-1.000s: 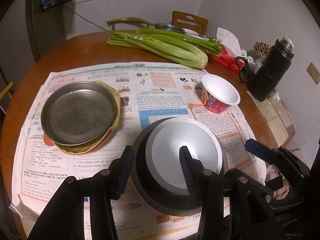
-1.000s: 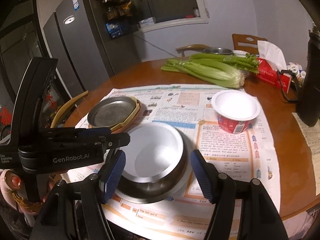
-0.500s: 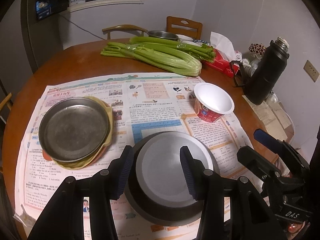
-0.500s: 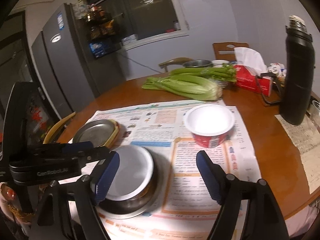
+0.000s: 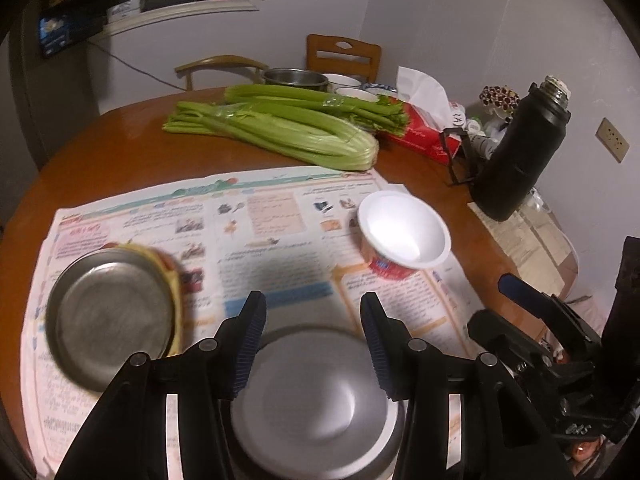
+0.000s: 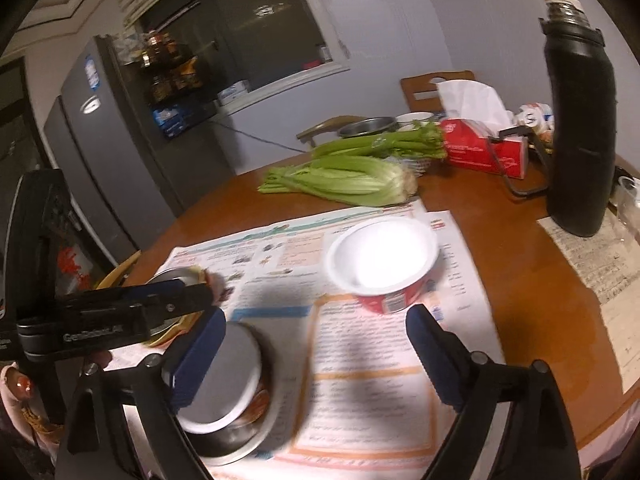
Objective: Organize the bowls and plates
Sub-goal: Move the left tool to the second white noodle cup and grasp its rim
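The left gripper (image 5: 312, 344) has lifted off the nested bowls (image 5: 316, 404), empty.

The white bowl nested in a steel bowl (image 5: 316, 408) is motion-blurred, and the left tongs (image 5: 314, 342) cover both of its sides; in the right wrist view the blue pad (image 6: 196, 364) hides its left part. The round grey metal plate (image 5: 112, 316) is smeared, and the yellow dish (image 5: 170, 280) beneath it shows only as a rim. The print on the colourful newspaper (image 5: 276, 216) is too blurred to read. The round wooden tabletop (image 6: 532, 304) is cut off at the right edge.
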